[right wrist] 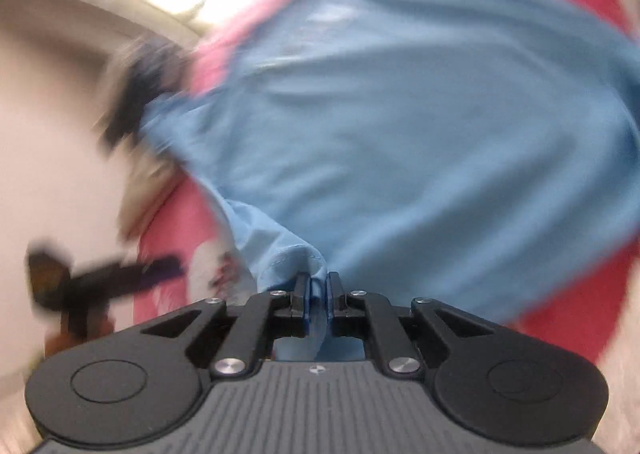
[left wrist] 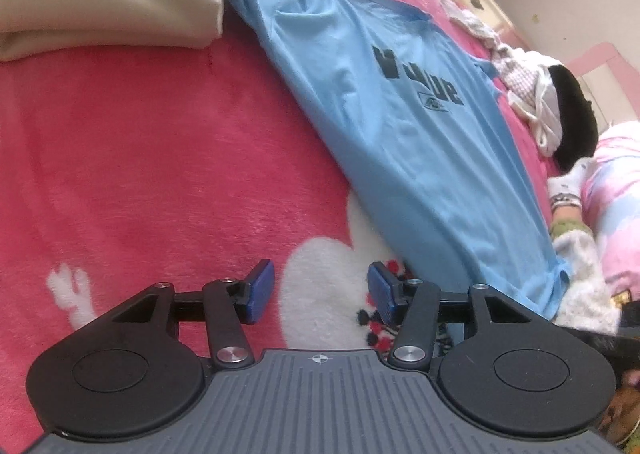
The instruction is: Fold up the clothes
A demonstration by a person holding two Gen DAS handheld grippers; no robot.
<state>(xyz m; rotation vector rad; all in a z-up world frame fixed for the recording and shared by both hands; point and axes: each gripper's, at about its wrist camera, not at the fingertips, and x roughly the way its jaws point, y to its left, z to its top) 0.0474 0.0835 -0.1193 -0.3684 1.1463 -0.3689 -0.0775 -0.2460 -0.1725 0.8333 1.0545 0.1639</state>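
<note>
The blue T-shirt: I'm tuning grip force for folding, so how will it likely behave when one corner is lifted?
Probably very floppy: the blue T-shirt bunches into soft pleats where the right gripper pinches it. Likely light, since a thin pinch carries it. It may drag on the fuzzy pink blanket, where it lies wrinkled; the left gripper is open over it.

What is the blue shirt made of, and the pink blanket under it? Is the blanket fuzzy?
The blue shirt looks like thin, matte cotton knit: it wrinkles softly and bunches up where the right hand-held gripper pinches it. The pink blanket looks like plush fleece, so yes, probably fuzzy: its surface shows a short, brushed nap with soft-edged white patches.
</note>
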